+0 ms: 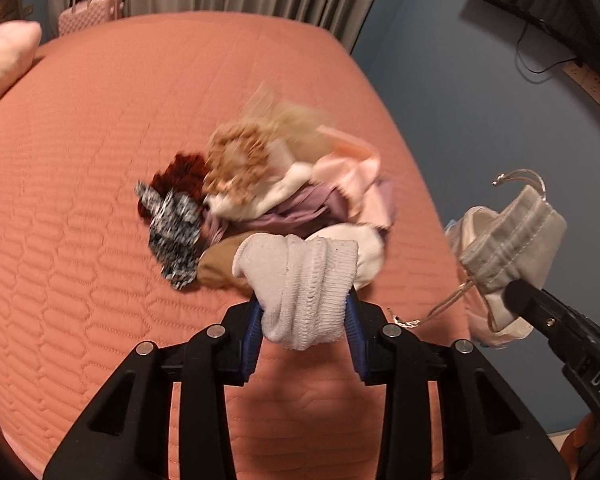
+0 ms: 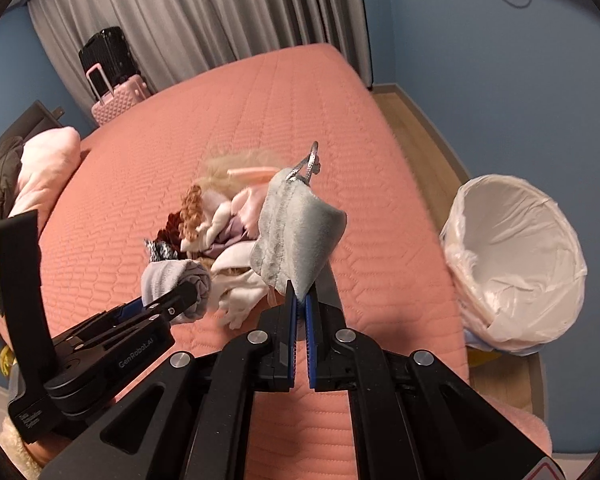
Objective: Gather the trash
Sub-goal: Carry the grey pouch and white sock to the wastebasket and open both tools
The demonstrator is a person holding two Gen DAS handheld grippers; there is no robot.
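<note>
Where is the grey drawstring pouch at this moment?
The grey drawstring pouch is clamped in the right gripper, raised above the bed, between the clothes pile and the lined bin.

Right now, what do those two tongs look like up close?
Both are matte black plastic with silver round bolts and blue ribbed pads inside. The left tongs carry white "GenRobot.AI" lettering; the right tongs show raised letters "DAS" in the left view. No cables or sleeves show.

Bed cover (image 1: 100, 160): salmon pink, quilted hexagon pattern. Sock (image 1: 300, 288): white, ribbed. Drawstring pouch (image 2: 296, 224): grey, silver cord. Pile scrunchies: black-and-white speckled (image 1: 172, 236), dark red (image 1: 180, 176), tan (image 1: 236, 160). Bin liner (image 2: 516, 256): white. Suitcase (image 2: 120, 92): pink.
</note>
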